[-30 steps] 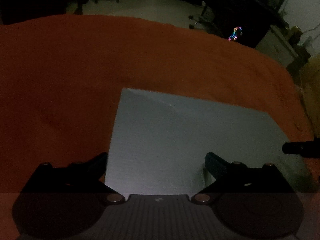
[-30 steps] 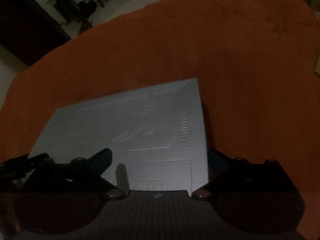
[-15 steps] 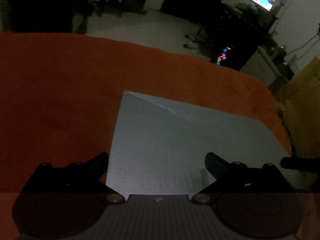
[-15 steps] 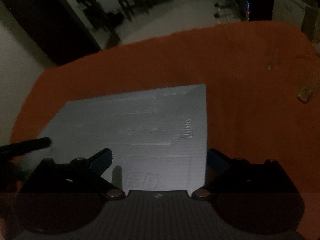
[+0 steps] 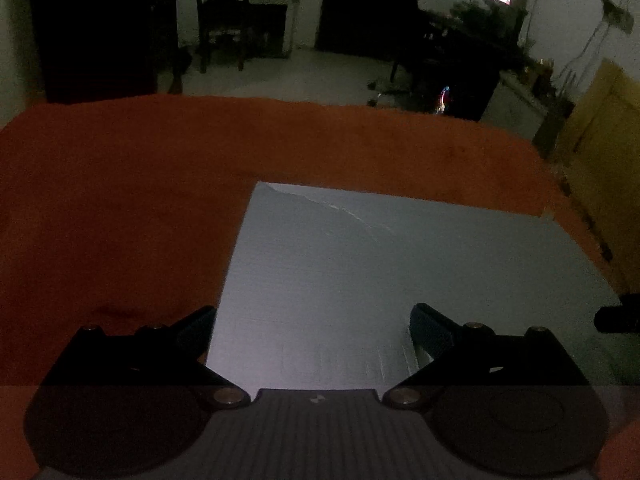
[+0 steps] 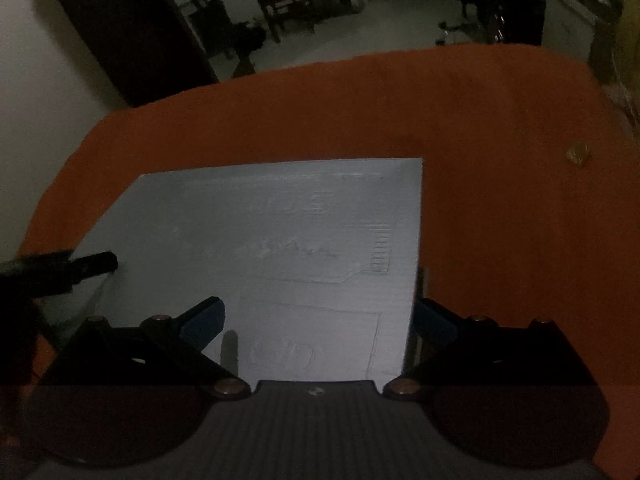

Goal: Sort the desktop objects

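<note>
Grey sheet (image 5: 380, 280) flat on orange cloth (image 5: 120, 200), long axis unclear; both tongs (image 5: 312, 332) (image 6: 318, 326) spread wide.

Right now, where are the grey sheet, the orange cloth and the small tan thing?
sheet (image 6: 288, 240), right wrist view, middle of its face
cloth (image 5: 120, 208), left wrist view, bare stretch
tan thing (image 6: 578, 154), right wrist view, its centre

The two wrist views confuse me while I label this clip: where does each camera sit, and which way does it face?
Left wrist: sits on the left claw, looking forward and down over the grey sheet's left edge and the orange cloth; its open fingers show.
Right wrist: sits on the right claw, looking over the sheet's right edge; its open fingers show, and a small object lies far right.
Shared: the same grey sheet, cloth and dark room; each view catches the other claw's dark tip at its side.
</note>
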Motion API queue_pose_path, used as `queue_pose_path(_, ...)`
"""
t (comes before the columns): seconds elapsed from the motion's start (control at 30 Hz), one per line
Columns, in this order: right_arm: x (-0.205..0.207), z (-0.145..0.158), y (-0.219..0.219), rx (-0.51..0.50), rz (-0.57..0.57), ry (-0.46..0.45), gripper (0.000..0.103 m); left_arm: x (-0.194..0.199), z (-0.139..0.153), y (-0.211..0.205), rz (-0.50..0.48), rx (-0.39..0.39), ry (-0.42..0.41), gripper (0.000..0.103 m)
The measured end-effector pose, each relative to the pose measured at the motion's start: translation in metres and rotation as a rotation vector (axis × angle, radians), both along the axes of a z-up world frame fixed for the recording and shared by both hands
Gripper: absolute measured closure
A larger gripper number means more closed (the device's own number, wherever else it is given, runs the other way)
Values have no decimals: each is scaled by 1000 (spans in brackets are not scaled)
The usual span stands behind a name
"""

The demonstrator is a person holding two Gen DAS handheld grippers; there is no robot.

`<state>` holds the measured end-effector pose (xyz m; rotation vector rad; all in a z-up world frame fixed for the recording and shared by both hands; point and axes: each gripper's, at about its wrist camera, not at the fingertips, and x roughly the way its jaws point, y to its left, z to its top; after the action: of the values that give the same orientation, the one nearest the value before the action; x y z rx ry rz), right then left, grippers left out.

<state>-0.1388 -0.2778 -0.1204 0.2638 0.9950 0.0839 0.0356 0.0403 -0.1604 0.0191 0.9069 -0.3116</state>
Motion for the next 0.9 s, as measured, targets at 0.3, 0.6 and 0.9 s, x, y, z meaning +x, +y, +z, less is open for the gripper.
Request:
queue_pose_path(0.3,-24,-52,-1,-30,-21,62,2,-8,-33,-11,-86,111,36,8)
queue_pose_path(0.6,15,-67,-7,-31,-22,120,2,30,-36,22,-32,56,65,1)
queue_pose_path(0.9,44,-83,-14,58,-53,169,0,49,-64,33,-137,-152,232,1)
